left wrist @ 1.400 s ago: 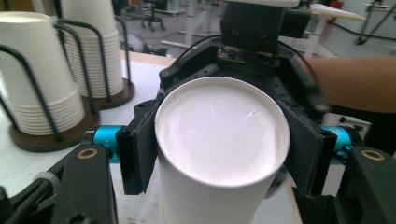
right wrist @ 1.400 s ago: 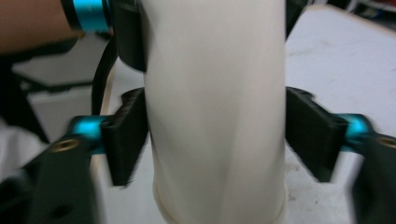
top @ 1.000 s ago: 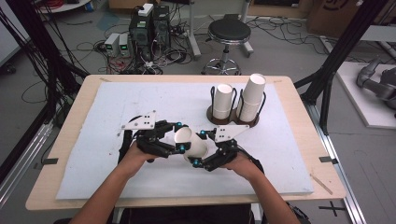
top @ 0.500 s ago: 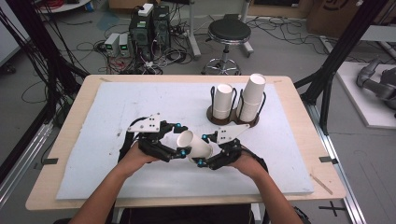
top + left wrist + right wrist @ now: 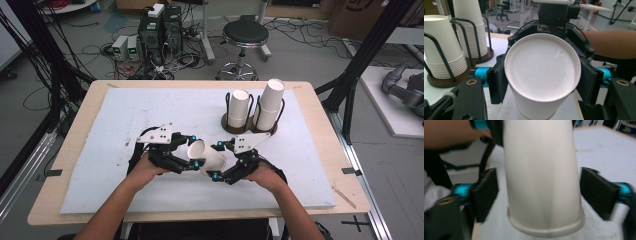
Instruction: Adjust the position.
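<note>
Paper cup: held on its side above the white board, between the two grippers at the near middle of the table; in the high view its open mouth faces left and away.
Left gripper: in the person's left hand; its own jaws sit low at the corners of the left gripper view, and I cannot tell from here whether they press the cup.
Right gripper: in the right hand, meeting the cup from the right. In the right gripper view a black pad stands clear of each side of the cup, so the jaws are spread and not gripping it. In the left gripper view those same pads flank the cup's flat bottom.
Cup holder: dark wire rack on a wooden base, farther back and right, well apart from the hands.
Stacks: two stacks of white paper cups upright in the rack, the right one taller.
Table: light wood, a white board covering most of it.
</note>
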Demonstrator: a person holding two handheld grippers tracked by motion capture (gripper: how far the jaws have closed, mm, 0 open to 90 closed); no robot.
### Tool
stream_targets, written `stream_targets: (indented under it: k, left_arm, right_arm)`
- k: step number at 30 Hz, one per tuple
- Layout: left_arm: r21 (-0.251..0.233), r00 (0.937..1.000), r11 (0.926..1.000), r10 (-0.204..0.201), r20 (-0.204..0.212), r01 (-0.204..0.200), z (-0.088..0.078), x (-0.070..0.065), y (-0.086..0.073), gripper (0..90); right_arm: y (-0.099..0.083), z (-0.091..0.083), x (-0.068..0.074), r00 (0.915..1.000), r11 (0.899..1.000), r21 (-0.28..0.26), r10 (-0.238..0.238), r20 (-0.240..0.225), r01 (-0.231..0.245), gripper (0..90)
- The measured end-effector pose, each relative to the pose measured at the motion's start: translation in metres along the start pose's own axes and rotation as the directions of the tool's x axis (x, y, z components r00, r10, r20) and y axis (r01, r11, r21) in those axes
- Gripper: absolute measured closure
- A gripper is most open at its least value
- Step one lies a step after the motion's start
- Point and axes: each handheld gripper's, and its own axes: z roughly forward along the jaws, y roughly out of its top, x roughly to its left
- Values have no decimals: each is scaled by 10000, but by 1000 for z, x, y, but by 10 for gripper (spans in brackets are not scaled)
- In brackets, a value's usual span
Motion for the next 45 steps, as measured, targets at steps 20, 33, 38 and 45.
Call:
stream_targets:
  k: [20, 33, 38, 45]
  left_arm:
    - [-92, 9997, 9998, -150, -185, 148, -4, -1, 4, 229]
    - [-225, 9991, 9997, -66, 412, 75, -5, 0, 2, 356]
    - [-856, 9982, 9961, -168, 575, 217, -8, 0, 4, 355]
    - [-738, 9976, 9969, -235, 652, 283, -8, 0, 3, 356]
  right_arm:
    - [-3, -5, -3, 9988, 9963, 757, -433, 238, 414, 311]
    - [-1, -6, 0, 9990, 9977, 507, -449, -15, 449, 237]
    - [0, -8, 1, 10000, 9999, -111, -73, -10, 72, 186]
    - [-1, -8, 2, 9992, 9992, -128, -392, -79, 391, 285]
